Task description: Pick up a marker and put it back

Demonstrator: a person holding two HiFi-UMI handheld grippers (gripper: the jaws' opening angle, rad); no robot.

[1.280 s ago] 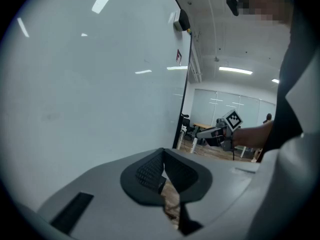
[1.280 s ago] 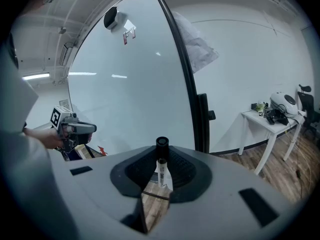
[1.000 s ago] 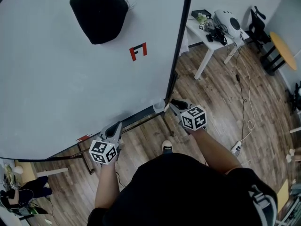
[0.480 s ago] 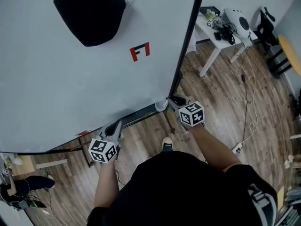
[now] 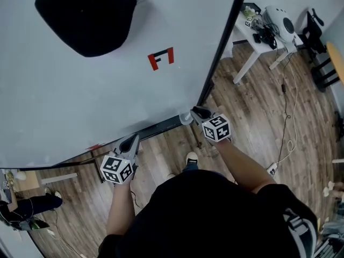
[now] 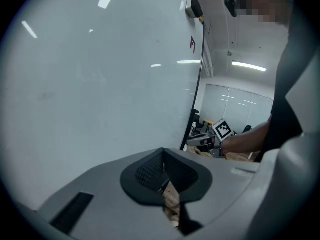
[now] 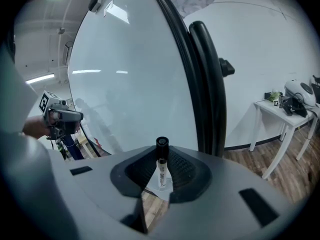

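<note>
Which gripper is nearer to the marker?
Right. The right gripper clamps the marker between its jaws; the left gripper is apart, further along the whiteboard.

Black T-shirt point(image 5: 215, 214); grey left hand-held gripper point(image 5: 134, 138) and right hand-held gripper point(image 5: 194, 111) bear black-and-white cubes point(image 5: 117, 169).

- We see a wood-plank floor point(image 5: 252, 117) carrying everything here.
- On it stands a white desk point(image 5: 244, 66) at the upper right. The desk holds a white helmet-like shell point(image 5: 280, 20), some black gear point(image 5: 263, 36) just beside it and a small green item point(image 5: 250, 11) at the far corner.
- A thin cable point(image 5: 285, 106) runs across the floor from the desk to a white power strip point(image 5: 270, 169).
- One shoe point(image 5: 191, 158) rests on the planks near the board.
- A dark ledge point(image 5: 156, 129) runs along the board's lower edge, with a pale cup point(image 5: 185, 117) at its right end.
</note>
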